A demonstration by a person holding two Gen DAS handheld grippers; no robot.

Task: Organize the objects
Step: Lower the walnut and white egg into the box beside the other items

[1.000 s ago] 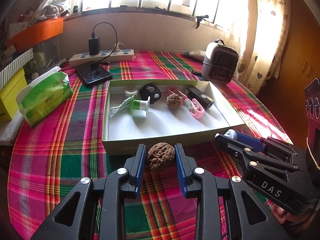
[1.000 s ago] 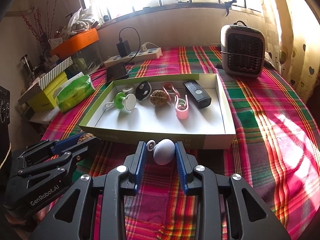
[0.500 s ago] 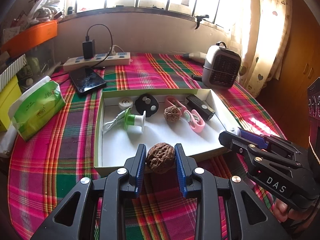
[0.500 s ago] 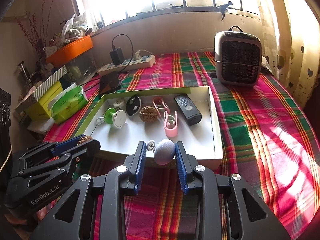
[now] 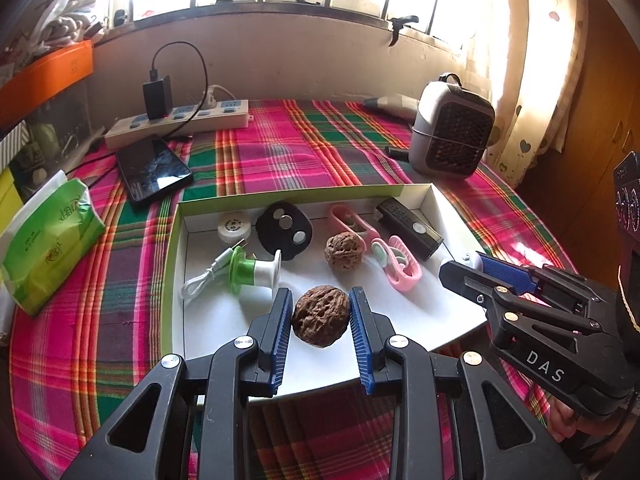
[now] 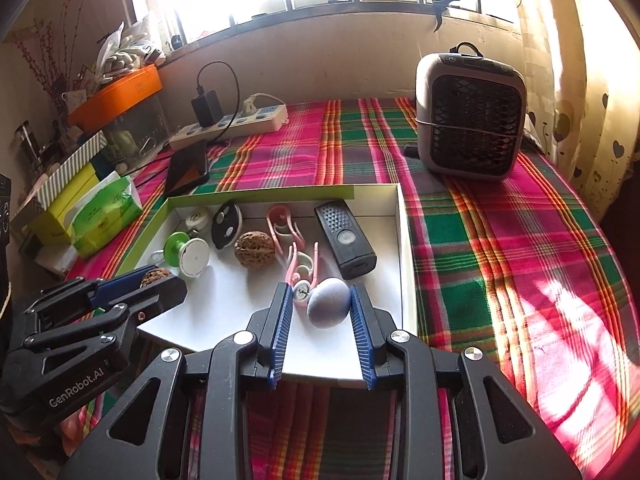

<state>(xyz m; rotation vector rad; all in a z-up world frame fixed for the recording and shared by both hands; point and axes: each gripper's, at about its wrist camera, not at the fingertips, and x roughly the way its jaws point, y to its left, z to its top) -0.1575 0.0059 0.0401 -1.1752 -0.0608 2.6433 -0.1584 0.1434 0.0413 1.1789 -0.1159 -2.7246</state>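
Note:
My left gripper (image 5: pixel 319 314) is shut on a brown walnut (image 5: pixel 319 321) and holds it over the front part of the shallow green-edged box (image 5: pixel 176 240). My right gripper (image 6: pixel 322 306) is shut on a pale lilac egg-shaped object (image 6: pixel 329 308) with a small white wheel beside it, over the box's front right (image 6: pixel 406 248). Inside the box lie a second walnut (image 5: pixel 345 250), a green and white cable winder (image 5: pixel 252 272), a black disc (image 5: pixel 284 230), pink clips (image 5: pixel 394 264) and a black remote (image 5: pixel 408 228).
The box sits on a plaid tablecloth (image 5: pixel 300 152). A phone (image 5: pixel 152 168), a power strip (image 5: pixel 180 120) and a green tissue pack (image 5: pixel 48 236) lie to the left. A grey mini heater (image 6: pixel 470 112) stands at the back right. Cluttered boxes (image 6: pixel 116 92) line the left wall.
Both grippers have moved forward from in front of the box to over its floor, each still holding its object. The box looks nearer and larger in both views.

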